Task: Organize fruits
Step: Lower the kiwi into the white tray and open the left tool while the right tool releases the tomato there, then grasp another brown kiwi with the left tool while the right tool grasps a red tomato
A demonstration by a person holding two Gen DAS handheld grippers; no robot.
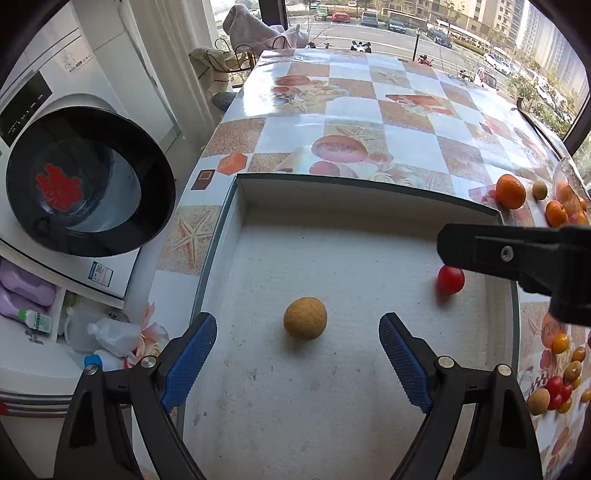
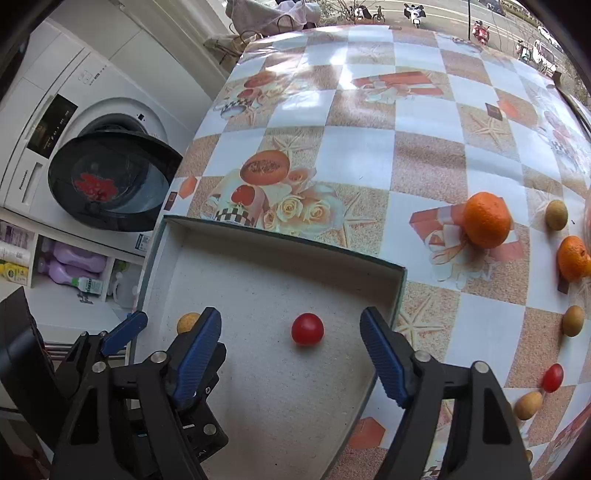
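Spread left fingers [image 1: 297, 343] and right fingers [image 2: 290, 338], nothing gripped, over box [image 1: 236, 229] floor.

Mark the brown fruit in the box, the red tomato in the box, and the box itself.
brown fruit [image 1: 305, 318], left wrist view, centre of its skin
red tomato [image 2: 307, 328], right wrist view, centre of its skin
box [image 2: 280, 242], right wrist view, far rim

Home laundry corner: front-loading washing machine [image 2: 74, 147] with door open, detergent bottles [image 2: 77, 258] shelved below, counter [image 2: 369, 147] under patterned oilcloth, window [image 1: 406, 22] overlooking street and apartment blocks.
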